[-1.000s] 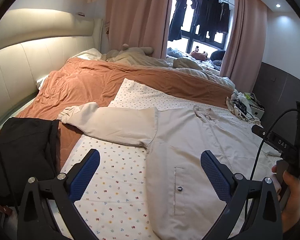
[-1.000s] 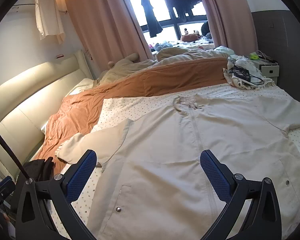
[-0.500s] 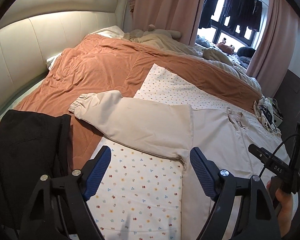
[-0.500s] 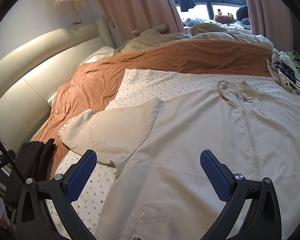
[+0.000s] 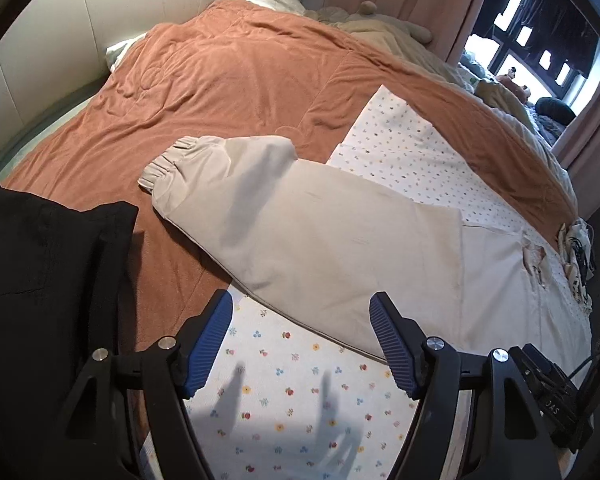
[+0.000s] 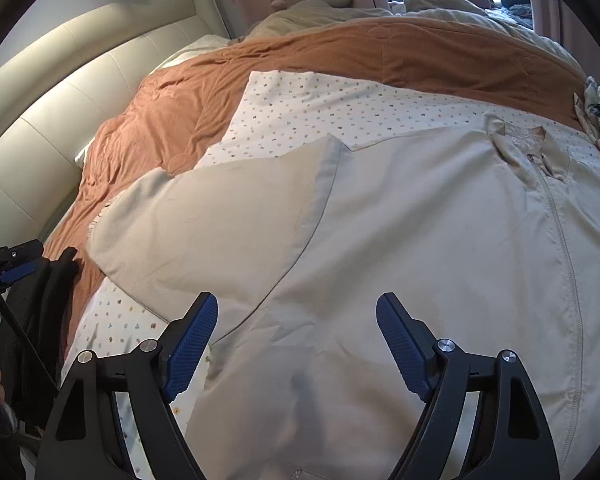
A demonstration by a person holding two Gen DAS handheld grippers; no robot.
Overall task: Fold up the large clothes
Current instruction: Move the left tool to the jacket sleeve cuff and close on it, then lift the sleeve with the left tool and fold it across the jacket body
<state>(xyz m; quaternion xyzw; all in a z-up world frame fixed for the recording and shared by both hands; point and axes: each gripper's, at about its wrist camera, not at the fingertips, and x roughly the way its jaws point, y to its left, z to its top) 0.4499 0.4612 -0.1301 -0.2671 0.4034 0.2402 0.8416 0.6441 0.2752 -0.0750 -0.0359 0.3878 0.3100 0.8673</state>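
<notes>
A large beige jacket point(image 6: 440, 240) lies flat, front up, on a flower-print sheet point(image 5: 300, 392) on the bed. Its left sleeve point(image 5: 300, 220) stretches out to the left, with the elastic cuff point(image 5: 168, 164) on the orange blanket. My left gripper point(image 5: 302, 340) is open and empty, low over the sleeve's near edge. My right gripper point(image 6: 296, 340) is open and empty, low over the jacket near the armpit below the sleeve seam. The zip and collar point(image 6: 520, 148) show at the right.
A dark garment point(image 5: 40, 280) lies at the left of the bed. An orange blanket point(image 5: 240, 72) covers the far half, with a padded headboard point(image 6: 80, 80) at the left. Cables and clutter point(image 5: 576, 248) sit at the far right. Curtains and a window are behind.
Both grippers have moved down and forward towards the jacket. The left one has swung left to the sleeve, the right one to the armpit area. Both stay open.
</notes>
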